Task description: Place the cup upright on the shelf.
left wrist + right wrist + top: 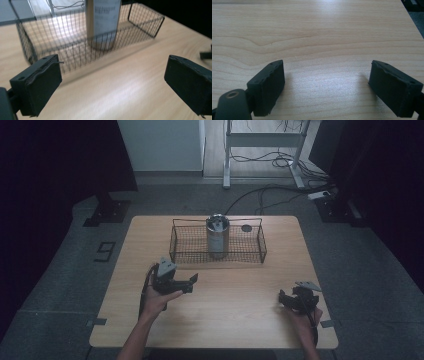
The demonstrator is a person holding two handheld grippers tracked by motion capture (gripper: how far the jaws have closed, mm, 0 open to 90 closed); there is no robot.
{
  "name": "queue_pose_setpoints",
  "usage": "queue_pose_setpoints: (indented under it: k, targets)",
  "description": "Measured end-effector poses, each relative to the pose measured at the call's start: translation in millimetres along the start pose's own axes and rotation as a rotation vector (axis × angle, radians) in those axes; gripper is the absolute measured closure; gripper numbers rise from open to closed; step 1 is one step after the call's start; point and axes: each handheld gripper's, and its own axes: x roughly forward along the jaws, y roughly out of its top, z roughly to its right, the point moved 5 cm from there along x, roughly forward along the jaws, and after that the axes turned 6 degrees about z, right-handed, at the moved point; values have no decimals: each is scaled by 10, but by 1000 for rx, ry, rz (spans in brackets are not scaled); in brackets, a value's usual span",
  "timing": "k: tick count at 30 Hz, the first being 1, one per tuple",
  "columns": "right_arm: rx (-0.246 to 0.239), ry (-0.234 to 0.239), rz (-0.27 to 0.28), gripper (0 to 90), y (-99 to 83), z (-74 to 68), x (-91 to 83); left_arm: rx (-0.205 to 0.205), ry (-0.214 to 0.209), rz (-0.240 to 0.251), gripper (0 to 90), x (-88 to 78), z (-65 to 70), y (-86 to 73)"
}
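We work at a wooden table (220,295) in a dim room, with cables on the floor beyond its far edge. Our left gripper (187,281) is held over the table at about 7 o'clock from the basket (218,259), jaws wide and empty, aimed toward the can (218,236). Our right gripper (286,299) sits low at about 5 o'clock, near the table's right edge, jaws also wide and empty over bare wood.

The can stands upright inside the basket, near its middle. The left gripper view is blurred, so we cannot judge the gap to the wire wall well.

We judge the main risk to be the left jaws catching the near wire wall and dragging the light basket, which could tip the tall can. Coming in over the rim avoids that.

A small dark disc (246,228) lies beyond the basket at 1 o'clock. The near half of the table is open, though the right gripper has little margin before the edge.
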Motion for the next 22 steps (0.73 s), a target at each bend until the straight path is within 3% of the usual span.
queue_pose_setpoints:
  k: [3, 11, 22]
  targets:
    - [0, 0, 0, 129, 0, 0, 0, -4, -8, -18, 14, -129, -4, -210]
    - [1, -1, 0, 128, 0, 2, 0, -21, -33, -76, 18, -251, 29, -529]
    - [1, -1, -1, 129, 0, 2, 0, -60, -30, -96, 28, -273, -8, -642]
